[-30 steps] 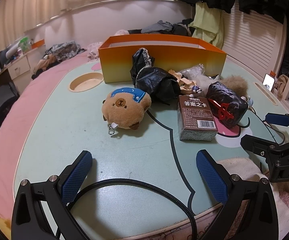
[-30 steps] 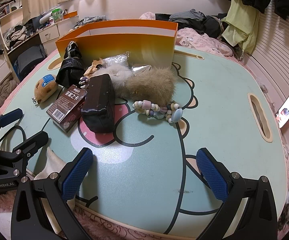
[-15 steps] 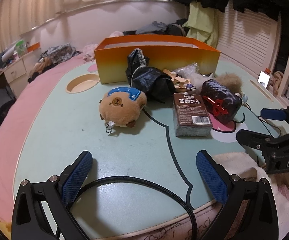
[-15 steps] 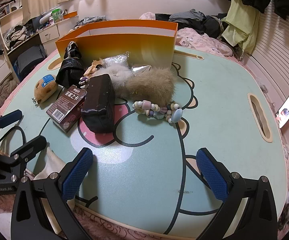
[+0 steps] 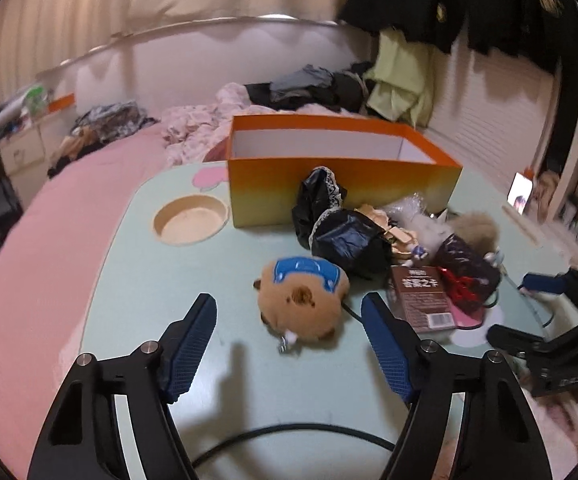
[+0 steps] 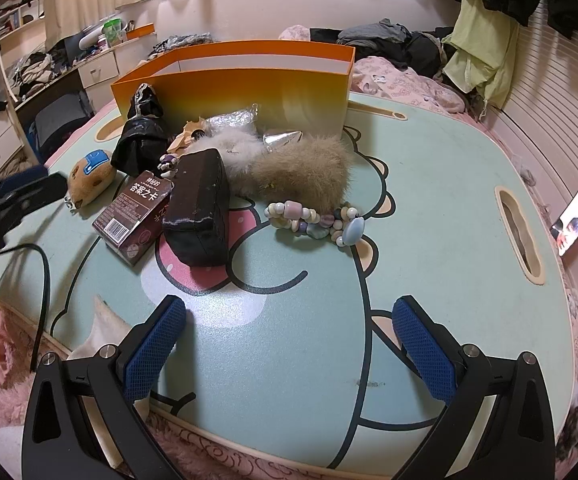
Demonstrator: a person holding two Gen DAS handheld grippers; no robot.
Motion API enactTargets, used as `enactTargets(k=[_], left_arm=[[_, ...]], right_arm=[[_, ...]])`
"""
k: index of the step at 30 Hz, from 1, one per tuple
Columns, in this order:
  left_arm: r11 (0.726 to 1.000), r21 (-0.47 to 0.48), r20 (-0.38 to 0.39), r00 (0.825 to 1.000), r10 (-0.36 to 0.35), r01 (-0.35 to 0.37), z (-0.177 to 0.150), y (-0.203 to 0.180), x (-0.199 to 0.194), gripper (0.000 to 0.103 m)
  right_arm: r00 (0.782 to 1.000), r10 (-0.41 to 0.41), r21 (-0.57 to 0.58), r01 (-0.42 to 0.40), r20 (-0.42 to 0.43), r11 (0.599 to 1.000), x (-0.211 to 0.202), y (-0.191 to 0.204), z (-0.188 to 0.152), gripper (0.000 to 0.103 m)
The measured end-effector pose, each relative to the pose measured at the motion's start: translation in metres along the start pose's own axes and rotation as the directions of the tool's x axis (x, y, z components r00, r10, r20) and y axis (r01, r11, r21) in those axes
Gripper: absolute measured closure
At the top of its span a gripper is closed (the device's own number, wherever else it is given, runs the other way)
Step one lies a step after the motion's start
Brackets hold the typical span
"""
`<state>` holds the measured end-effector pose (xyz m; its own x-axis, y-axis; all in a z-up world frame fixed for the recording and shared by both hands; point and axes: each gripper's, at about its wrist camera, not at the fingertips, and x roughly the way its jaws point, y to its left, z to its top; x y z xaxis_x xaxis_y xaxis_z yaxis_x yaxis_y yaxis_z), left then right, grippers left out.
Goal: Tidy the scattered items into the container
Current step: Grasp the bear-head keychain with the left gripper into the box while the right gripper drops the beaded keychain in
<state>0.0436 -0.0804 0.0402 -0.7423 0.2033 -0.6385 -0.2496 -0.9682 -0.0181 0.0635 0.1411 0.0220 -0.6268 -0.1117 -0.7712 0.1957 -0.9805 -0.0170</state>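
Observation:
An open orange box point(image 5: 341, 184) stands at the back of the mint table point(image 5: 149, 280). A brown plush with a blue patch point(image 5: 301, 300) lies right ahead of my left gripper point(image 5: 289, 312), whose jaws are closing. The plush sits in the gap at the fingertips, and the pads are not touching it. My right gripper point(image 6: 289, 308) is open over bare table with nothing between its fingers. Ahead of it lie a dark pouch point(image 6: 201, 208), a brown card box point(image 6: 137, 212), a tan fur ball point(image 6: 301, 168) and a bead bracelet point(image 6: 313, 222).
A crumpled black bag point(image 5: 345, 236) lies between the plush and the box. A round recess point(image 5: 191, 220) is sunk in the table at the left, and a slot point(image 6: 519, 236) at the right. A black cable point(image 6: 45, 280) runs over the near edge. Bedding and clothes lie behind.
My left gripper has moved forward and up towards the plush, and its jaws have narrowed. The right gripper has kept still.

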Motion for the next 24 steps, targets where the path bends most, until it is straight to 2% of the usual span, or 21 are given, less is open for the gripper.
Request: enactTargets(k=[6,8,9,12,14,16,18,20,24], left_arm=[[0.999,0.024,-0.092,0.995,-0.033,0.036,0.017,-0.001,0.029,0.030],[0.998,0.007,-0.112,0.992,-0.058,0.059,0.016,0.000,0.034,0.054],[0.998,-0.003,-0.115,0.991,-0.070,0.070,0.016,0.001,0.035,0.054],[0.996,0.010,-0.093,0.992,-0.083,0.085,0.011,0.000,0.030,0.057],[0.996,-0.003,-0.061,0.994,-0.086,0.086,0.006,0.001,0.021,0.057],[0.995,-0.027,-0.019,0.995,-0.096,0.095,-0.001,0.002,0.008,0.057],[0.994,-0.030,0.012,0.995,-0.104,0.104,-0.009,-0.001,-0.005,0.057],[0.993,-0.010,0.025,0.993,-0.114,0.115,-0.015,-0.006,-0.015,0.057],[0.989,0.003,0.041,0.988,-0.149,0.149,-0.021,-0.010,-0.034,0.057]], right_arm=[[1.000,0.004,0.000,-0.004,-0.002,1.000,0.000,-0.001,0.002,0.000],[1.000,0.004,0.003,-0.004,-0.001,1.000,-0.001,-0.001,0.002,0.000],[1.000,0.014,0.006,-0.014,0.004,1.000,-0.003,-0.002,0.001,0.000],[0.986,0.144,0.050,-0.148,0.080,0.988,-0.015,-0.012,-0.002,0.001],[0.978,0.127,0.096,-0.144,0.164,0.985,-0.028,-0.025,-0.001,0.008],[0.973,0.111,0.147,-0.142,0.203,0.979,-0.033,-0.038,0.005,0.009],[0.977,0.116,0.169,-0.147,0.180,0.975,-0.025,-0.047,0.012,0.016],[0.981,0.128,0.169,-0.152,0.142,0.974,-0.014,-0.048,0.019,0.037],[0.987,0.118,0.125,-0.131,0.105,0.984,0.004,-0.037,0.024,0.040]])
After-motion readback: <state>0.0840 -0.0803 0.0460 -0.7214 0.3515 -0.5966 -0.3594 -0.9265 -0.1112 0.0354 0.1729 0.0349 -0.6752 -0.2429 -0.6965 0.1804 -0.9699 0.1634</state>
